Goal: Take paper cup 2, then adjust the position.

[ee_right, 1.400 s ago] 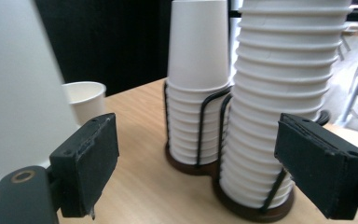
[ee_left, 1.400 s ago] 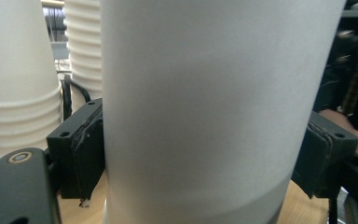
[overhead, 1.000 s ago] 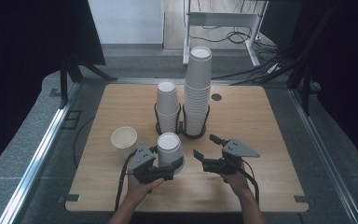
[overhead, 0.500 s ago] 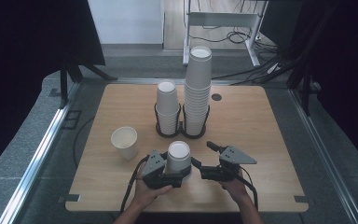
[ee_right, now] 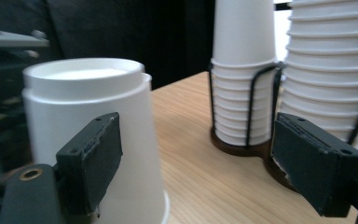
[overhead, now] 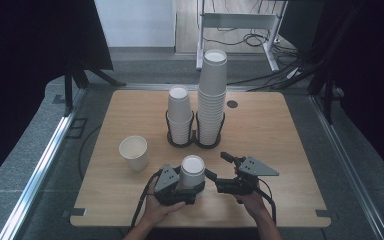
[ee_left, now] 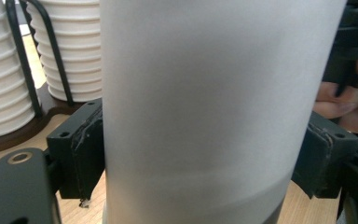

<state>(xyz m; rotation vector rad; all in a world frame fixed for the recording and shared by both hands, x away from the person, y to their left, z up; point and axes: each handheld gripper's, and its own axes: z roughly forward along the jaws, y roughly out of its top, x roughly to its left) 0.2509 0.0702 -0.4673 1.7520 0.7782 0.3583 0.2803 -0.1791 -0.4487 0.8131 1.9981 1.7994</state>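
An upside-down white paper cup [overhead: 192,171] stands near the table's front edge, and my left gripper [overhead: 184,186] is shut on it. In the left gripper view the cup's wall [ee_left: 205,107] spans the space between both black pads [ee_left: 81,154]. My right gripper [overhead: 217,166] is open just right of the cup, its jaws pointing toward it. In the right gripper view the cup [ee_right: 88,135] sits beside the left pad [ee_right: 91,161], wide rim down at the wood, with nothing between the jaws.
Two cup stacks stand in black wire holders mid-table: a short one [overhead: 180,114] and a tall one [overhead: 212,97]. One loose cup [overhead: 134,152] stands upright to the left. The wooden table [overhead: 290,150] has bare room on its right side.
My left gripper has carried the cup toward the near edge and slightly right. The right gripper has drawn nearer and closed in on the cup's right side, still open.
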